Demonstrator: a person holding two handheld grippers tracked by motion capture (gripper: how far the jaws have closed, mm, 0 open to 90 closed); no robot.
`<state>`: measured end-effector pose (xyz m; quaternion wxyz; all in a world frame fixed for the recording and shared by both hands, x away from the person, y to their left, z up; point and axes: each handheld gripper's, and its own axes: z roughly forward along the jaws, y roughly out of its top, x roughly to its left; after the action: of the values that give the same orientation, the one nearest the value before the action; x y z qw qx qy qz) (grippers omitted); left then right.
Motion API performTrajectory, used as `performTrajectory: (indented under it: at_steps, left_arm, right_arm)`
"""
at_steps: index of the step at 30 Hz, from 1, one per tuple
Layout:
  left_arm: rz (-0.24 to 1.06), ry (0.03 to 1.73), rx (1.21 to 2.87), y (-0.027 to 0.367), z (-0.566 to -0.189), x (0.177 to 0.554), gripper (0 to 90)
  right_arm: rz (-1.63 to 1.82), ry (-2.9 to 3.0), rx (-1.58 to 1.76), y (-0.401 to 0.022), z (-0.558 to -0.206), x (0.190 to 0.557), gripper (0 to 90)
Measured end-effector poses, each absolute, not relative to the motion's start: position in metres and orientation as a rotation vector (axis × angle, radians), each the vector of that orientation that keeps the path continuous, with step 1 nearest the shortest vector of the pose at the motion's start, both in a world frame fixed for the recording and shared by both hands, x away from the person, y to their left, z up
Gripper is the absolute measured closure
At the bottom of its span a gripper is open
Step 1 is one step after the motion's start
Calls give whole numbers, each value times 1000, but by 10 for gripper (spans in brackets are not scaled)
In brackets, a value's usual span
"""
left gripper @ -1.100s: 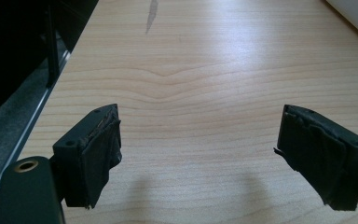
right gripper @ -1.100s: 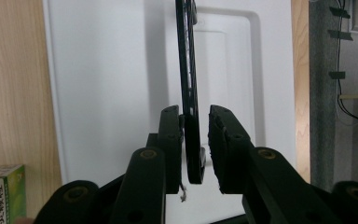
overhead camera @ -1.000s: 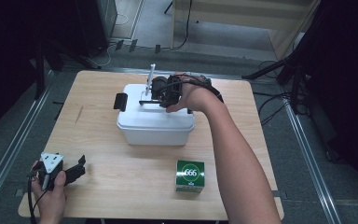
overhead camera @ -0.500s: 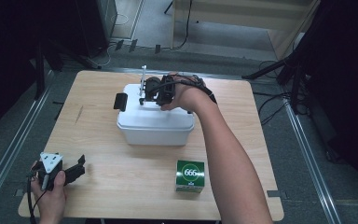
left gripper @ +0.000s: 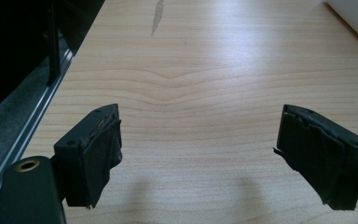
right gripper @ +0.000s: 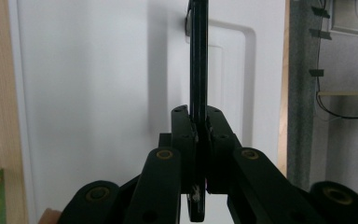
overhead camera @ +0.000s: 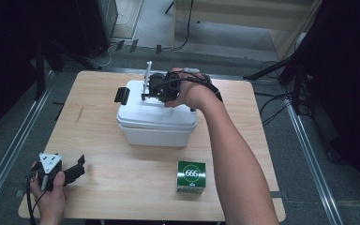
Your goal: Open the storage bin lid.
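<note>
A white lidded plastic box (overhead camera: 154, 124) stands mid-table. A thin black handle (right gripper: 198, 56) stands upright from the white lid (right gripper: 98, 70). My right gripper (overhead camera: 145, 91) reaches over the lid from the right, and in the right gripper view its jaws (right gripper: 199, 126) are shut on that handle, pads pressed on both sides. My left gripper (overhead camera: 77, 168) rests in a hand at the table's front left corner. In the left gripper view it (left gripper: 198, 149) stands wide open over bare wood, with nothing between the jaws.
A green carton marked 666 (overhead camera: 191, 176) sits in front of the box, to the right. A black latch (overhead camera: 122, 95) juts from the box's left end. The wooden table (overhead camera: 98, 140) is edged by metal rails (overhead camera: 9, 154), with cables on the floor beyond.
My right hand has shifted slightly left over the lid. The left hand has kept still.
</note>
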<state>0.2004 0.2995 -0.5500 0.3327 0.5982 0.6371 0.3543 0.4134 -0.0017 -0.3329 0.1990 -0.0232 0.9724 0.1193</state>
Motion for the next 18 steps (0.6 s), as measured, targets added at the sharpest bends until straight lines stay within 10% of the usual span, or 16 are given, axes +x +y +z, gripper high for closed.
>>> performTrajectory:
  at_steps: [18]
  left_arm:
    - [932, 1670, 1552, 300, -550, 201, 142]
  right_arm:
    - [376, 2674, 3, -59, -308, 409, 854]
